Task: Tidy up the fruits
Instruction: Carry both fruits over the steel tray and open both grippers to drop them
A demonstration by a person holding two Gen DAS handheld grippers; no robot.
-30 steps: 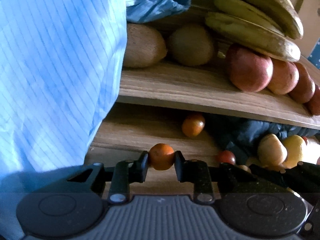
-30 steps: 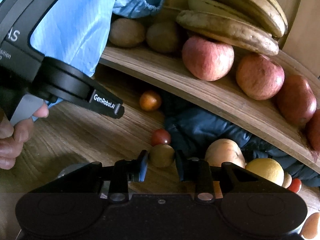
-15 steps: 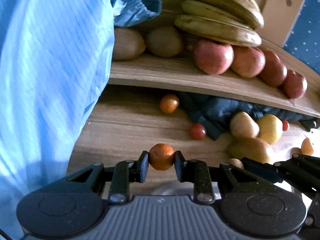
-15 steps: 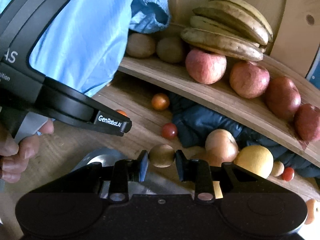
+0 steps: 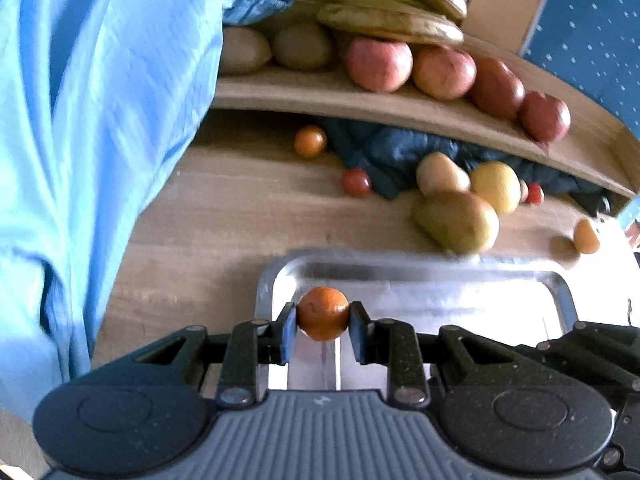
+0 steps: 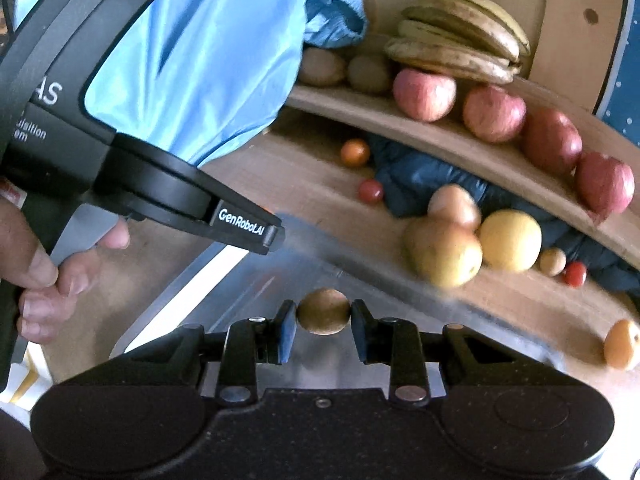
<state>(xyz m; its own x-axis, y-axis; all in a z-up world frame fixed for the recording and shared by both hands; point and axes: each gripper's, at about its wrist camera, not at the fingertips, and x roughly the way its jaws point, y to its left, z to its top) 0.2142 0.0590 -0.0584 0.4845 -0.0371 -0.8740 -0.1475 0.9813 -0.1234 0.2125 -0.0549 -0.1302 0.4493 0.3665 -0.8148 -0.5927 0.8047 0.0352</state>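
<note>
Change: metal tray (image 5: 276,280) now lies under both grippers; earlier only wooden tabletop (image 5: 240,216) showed.
Left gripper (image 5: 323,320): pads clamped on small orange fruit (image 5: 323,318).
Right gripper (image 6: 323,317): pinching brownish round fruit (image 6: 323,316).
Surroundings: apples (image 5: 378,65), bananas (image 5: 394,4) on shelf (image 5: 360,104); blue sleeve (image 5: 100,120) at left.

Light blue garment (image 5: 100,128) hangs beside the wooden table (image 5: 224,216), dark blue cloth (image 5: 392,152) (crumpled) under the shelf (image 5: 360,106).

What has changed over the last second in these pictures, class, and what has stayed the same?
Both claws have pulled back from the shelf, so a metal tray has come into view under them. The left claw still grips the small orange fruit; the right claw still grips the small brown fruit. Nothing was released; the other fruit lies as before.
</note>
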